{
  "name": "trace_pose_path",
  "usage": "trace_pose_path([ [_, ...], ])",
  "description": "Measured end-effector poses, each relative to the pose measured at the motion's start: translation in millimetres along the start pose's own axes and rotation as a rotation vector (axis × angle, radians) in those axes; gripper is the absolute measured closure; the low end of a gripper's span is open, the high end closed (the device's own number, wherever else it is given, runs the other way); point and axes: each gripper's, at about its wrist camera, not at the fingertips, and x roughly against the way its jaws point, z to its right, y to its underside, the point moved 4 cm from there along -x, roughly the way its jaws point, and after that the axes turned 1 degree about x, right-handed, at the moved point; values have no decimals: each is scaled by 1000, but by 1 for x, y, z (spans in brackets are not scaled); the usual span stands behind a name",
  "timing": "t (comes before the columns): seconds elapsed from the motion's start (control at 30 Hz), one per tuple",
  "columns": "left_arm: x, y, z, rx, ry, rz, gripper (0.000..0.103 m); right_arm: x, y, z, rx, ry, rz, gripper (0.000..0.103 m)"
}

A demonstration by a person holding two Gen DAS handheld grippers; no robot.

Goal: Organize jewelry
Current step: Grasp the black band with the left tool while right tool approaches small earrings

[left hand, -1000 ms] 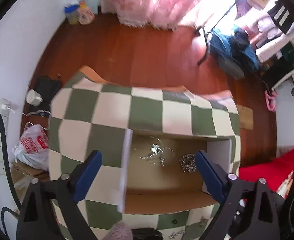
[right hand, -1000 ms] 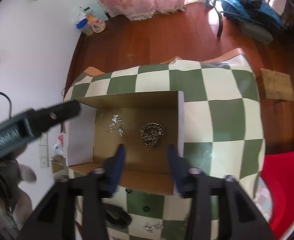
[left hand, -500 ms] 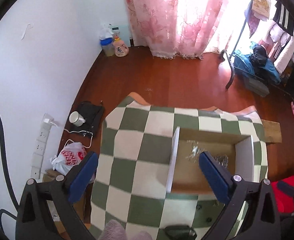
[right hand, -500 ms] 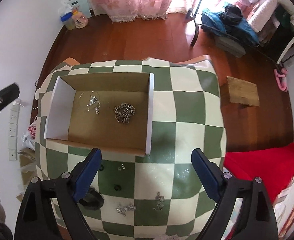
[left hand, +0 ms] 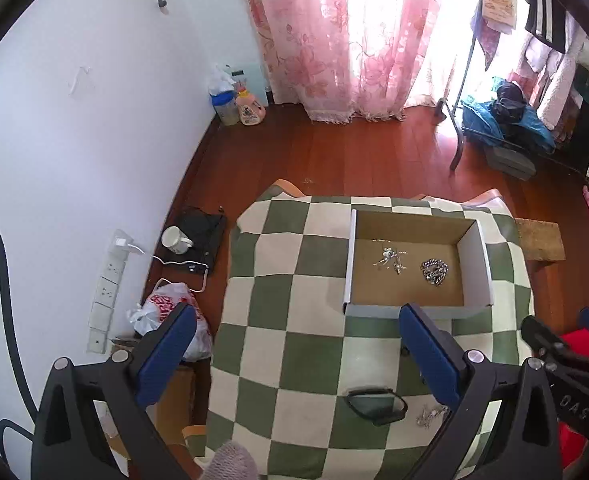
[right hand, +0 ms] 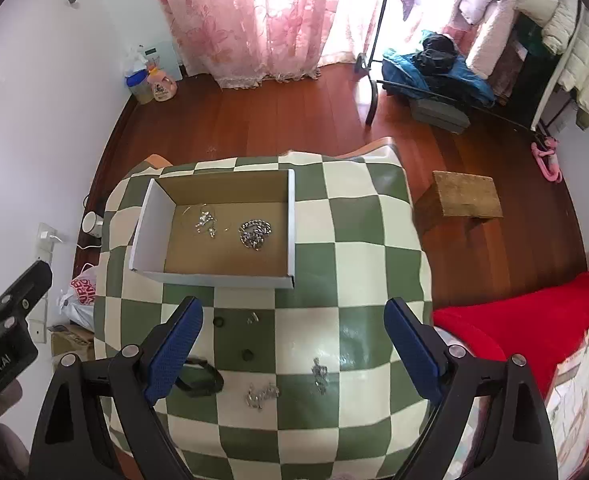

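A shallow cardboard box (right hand: pixel 290 216) (left hand: pixel 472 264) sits on the green-and-white checked table (right hand: pixel 350 240) (left hand: pixel 278 272). Inside lie a coiled silver chain (right hand: pixel 255 234) (left hand: pixel 434 271) and a thin silver necklace (right hand: pixel 205 222) (left hand: pixel 390 260). Loose on the cloth nearer me are two silver pieces (right hand: pixel 260 394) (right hand: pixel 319 372), a black band (right hand: pixel 200 378) (left hand: pixel 376 404) and small dark studs (right hand: pixel 247 354). My right gripper (right hand: pixel 293 322) hangs high above these, open and empty. My left gripper (left hand: pixel 296 324) is open and empty too, over the table's left half.
The table's edges drop to a wooden floor. A red cloth (right hand: pixel 534 316) lies right, a wooden block (right hand: pixel 466 194) beyond it. By the left wall are a plastic bag (left hand: pixel 166 308), a mug (left hand: pixel 176 240) and a power strip (left hand: pixel 110 280). A clothes rack (right hand: pixel 434 68) stands at the back.
Both grippers have risen and pulled back from the box, so more of the table shows. The right gripper's jaws went from half-closed over the box to wide open. The left stayed open.
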Motion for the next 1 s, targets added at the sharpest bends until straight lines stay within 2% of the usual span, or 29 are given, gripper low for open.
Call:
trace_pose_path([
  [0.13, -6, 20, 4, 6, 14, -46, 0, -1, 16, 7, -12, -3, -27, 10],
  [0.23, -27, 47, 8, 1, 30, -131, 0, -22, 40, 16, -17, 11, -93, 10],
  [0.4, -74, 98, 21, 7, 107, -319, 0, -70, 84, 33, -84, -47, -239, 10],
  [0.53, -96, 123, 34, 17, 180, -409, 0, -99, 113, 38, -128, -89, -319, 10],
  [0.63, -107, 133, 42, 79, 266, -459, 0, -112, 125, 42, -164, -108, -361, 10],
  [0.77, -123, 143, 44, 267, 406, -560, 1, -121, 134, 48, -198, -115, -383, 10],
  [0.9, -135, 147, 43, 430, 482, -604, 14, -123, 135, 57, -235, -119, -385, 10],
  [1.0, -141, 148, 47, 470, 491, -613, 34, -125, 133, 68, -255, -116, -385, 10],
])
